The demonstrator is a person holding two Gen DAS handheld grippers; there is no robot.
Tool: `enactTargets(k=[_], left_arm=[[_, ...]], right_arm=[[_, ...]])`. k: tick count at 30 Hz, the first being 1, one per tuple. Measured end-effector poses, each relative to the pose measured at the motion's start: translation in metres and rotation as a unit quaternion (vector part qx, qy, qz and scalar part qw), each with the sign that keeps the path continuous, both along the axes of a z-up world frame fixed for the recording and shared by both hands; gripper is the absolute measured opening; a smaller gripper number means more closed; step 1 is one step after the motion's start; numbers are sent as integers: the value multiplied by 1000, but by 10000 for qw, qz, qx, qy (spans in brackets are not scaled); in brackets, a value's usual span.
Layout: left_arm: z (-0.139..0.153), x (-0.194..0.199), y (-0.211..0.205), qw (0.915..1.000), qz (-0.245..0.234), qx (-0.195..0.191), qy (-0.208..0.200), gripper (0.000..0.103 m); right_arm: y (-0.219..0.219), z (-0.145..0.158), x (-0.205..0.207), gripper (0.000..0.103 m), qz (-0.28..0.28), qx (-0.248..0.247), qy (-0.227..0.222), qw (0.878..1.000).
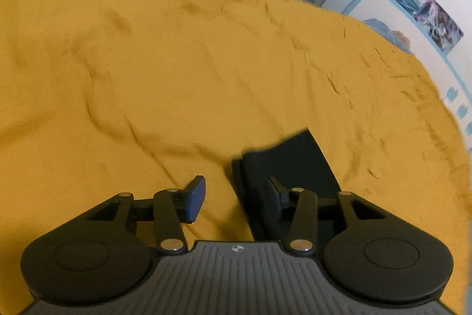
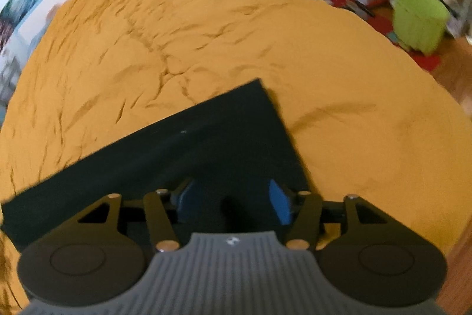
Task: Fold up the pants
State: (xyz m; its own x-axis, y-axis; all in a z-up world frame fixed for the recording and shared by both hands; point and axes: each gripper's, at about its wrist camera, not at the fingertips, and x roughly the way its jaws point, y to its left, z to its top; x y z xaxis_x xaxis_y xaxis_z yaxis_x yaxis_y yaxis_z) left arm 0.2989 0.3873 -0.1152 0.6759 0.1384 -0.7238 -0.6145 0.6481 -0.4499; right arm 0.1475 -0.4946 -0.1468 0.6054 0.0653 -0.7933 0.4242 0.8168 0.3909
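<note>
The black pants (image 2: 165,146) lie flat on a bed with a yellow blanket (image 2: 206,28). The right tool (image 2: 233,201) is wide open above the pants, near one corner, and holds nothing. The left tool (image 1: 236,198) is wide open too, with one finger over the blanket and the other over the pants' edge (image 1: 283,167). A green bin (image 2: 419,19) stands on the floor.
</note>
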Motion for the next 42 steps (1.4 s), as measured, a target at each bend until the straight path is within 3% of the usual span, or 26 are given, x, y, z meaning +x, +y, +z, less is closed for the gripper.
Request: enactTargets(k=[3,5,7,9,14,15,16,19,21,23,24,25,26,27,28,30,32,36,40,42], left_arm=[[-11,0,-2,9996,61,-227,-129,48],[-15,-1,-1,9993,160,-281,-210,37],[-19,-3,2,9989,237,-343,-194,12],[-17,-3,7,9981,302,-467,-263,4],[-9,3,0,9991,312,-259,-131,3],[-7,7,-2,9993,311,-184,-96,3],[-4,8,-4,9995,300,-115,-72,3],[10,11,-4,9993,291,234,-83,3],[11,14,1,9990,387,219,49,2],[10,20,-3,9963,346,636,459,0],[11,23,-8,9901,340,1086,823,1],[13,22,-9,9868,338,1243,986,6],[16,18,-9,9868,351,1240,983,8],[23,10,-10,9884,310,1196,884,9],[31,4,-13,9894,169,1217,775,9],[53,-9,-33,9856,-300,1539,638,9],[75,-22,-60,9792,-825,1778,525,9],[111,-54,-127,9659,-1875,1776,168,9],[131,-93,-211,9366,-3062,1701,11,9],[134,-112,-250,9207,-3638,1412,-70,9]], right_arm=[[-16,-12,-26,56,-576,730,-117,9956],[-21,-16,-41,56,-816,1016,-204,9913],[-23,-17,-53,56,-962,1118,-293,9886],[-24,-17,-61,56,-1096,1123,-299,9872],[-25,-40,-61,58,-1256,1725,-230,9767],[-23,-45,-60,39,-1294,1775,-214,9753],[-22,-47,-60,10,-1295,1705,-142,9767],[-25,-36,-60,3,-1374,1476,-212,9792],[-30,-34,-58,3,-1290,1453,-139,9808],[-30,-38,-55,5,-1172,1433,19,9827],[-28,-37,-55,9,-1075,1260,63,9862],[-25,-33,-54,13,-993,1066,70,9893],[-22,-27,-52,15,-896,824,91,9925],[-19,-21,-52,26,-798,537,132,9953],[-15,-13,-51,33,-658,214,157,9975],[-5,4,-52,33,-352,-254,78,9990],[7,20,-54,33,19,-417,-172,9990],[50,37,-50,33,1020,-670,-467,9914],[86,29,-45,33,1840,-704,-380,9797],[98,25,-45,33,2089,-829,-383,9737]])
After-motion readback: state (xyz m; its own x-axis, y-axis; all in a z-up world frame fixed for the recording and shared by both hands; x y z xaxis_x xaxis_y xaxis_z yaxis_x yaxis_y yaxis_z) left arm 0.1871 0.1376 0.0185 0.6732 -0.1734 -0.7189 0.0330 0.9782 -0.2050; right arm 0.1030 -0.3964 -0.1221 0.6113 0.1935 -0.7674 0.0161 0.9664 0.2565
